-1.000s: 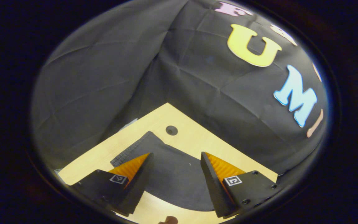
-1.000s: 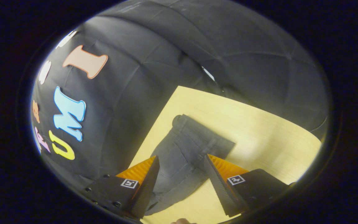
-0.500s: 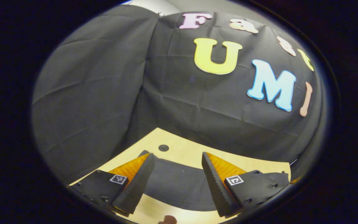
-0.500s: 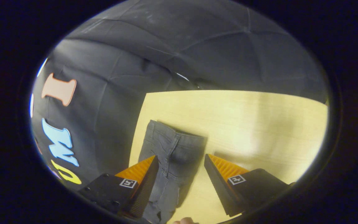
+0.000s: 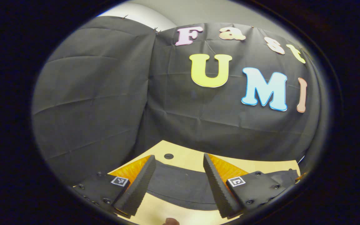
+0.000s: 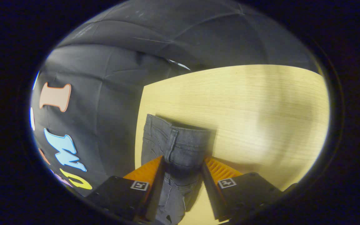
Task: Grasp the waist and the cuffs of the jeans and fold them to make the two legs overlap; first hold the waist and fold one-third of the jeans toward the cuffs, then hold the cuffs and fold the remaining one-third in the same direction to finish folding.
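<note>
Grey denim is what I have between the fingers of the right gripper (image 6: pixel 180 175): the jeans (image 6: pixel 175 147) lie flat on the worktop (image 6: pixel 245 103), close along its edge by the booth wall, the stitched waist end pointing away from me. Half a second ago those fingers stood wider, with bare wood beside the cloth; now they have narrowed around it. Whether both pads actually press the fabric I cannot tell, so I judge the grasp as closing rather than secured.

The left gripper (image 5: pixel 179 179) has levelled out over the last second, and less of the worktop shows beneath it. Its fingers stay spread apart, holding nothing, hovering above a dark band of cloth near the far corner, just short of a small round hole (image 5: pixel 168 156) in the wood.

The right gripper view gives me seams and the waistband; the left gripper view gives only that flat dark strip, without any detail to place the cuffs.
</note>
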Available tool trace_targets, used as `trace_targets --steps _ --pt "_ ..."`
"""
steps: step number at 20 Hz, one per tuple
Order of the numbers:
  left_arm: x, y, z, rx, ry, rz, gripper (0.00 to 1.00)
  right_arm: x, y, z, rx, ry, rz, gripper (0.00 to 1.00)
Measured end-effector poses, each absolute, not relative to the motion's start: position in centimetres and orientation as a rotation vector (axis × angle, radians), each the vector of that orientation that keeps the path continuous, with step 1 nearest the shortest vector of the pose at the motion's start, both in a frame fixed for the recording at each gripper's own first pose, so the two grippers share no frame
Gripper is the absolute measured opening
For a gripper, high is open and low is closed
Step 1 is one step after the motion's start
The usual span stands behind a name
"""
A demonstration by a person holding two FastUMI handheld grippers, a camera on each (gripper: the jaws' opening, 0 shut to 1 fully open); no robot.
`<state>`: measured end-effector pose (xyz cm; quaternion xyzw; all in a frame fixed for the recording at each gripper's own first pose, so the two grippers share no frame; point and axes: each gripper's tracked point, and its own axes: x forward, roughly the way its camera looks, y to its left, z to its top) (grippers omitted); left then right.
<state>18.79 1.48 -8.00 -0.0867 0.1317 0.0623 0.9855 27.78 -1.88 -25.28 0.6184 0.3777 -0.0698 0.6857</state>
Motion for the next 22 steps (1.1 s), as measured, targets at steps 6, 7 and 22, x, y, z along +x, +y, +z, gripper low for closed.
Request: trace_targets --steps 6,7,22 --pt "17.3 0.9 -7.0 -0.171 0.247 0.107 0.99 26.1 -3.0 -24.5 1.321 0.838 -0.056 0.10" --pt "16.9 0.6 -7.1 -0.170 0.242 0.103 0.94 25.6 -3.4 -24.0 1.279 0.833 -0.048 0.08" --pt "10.6 -0.5 -6.1 -0.189 0.144 -0.074 1.00 17.2 -9.3 -8.1 0.911 0.442 0.074 0.08"
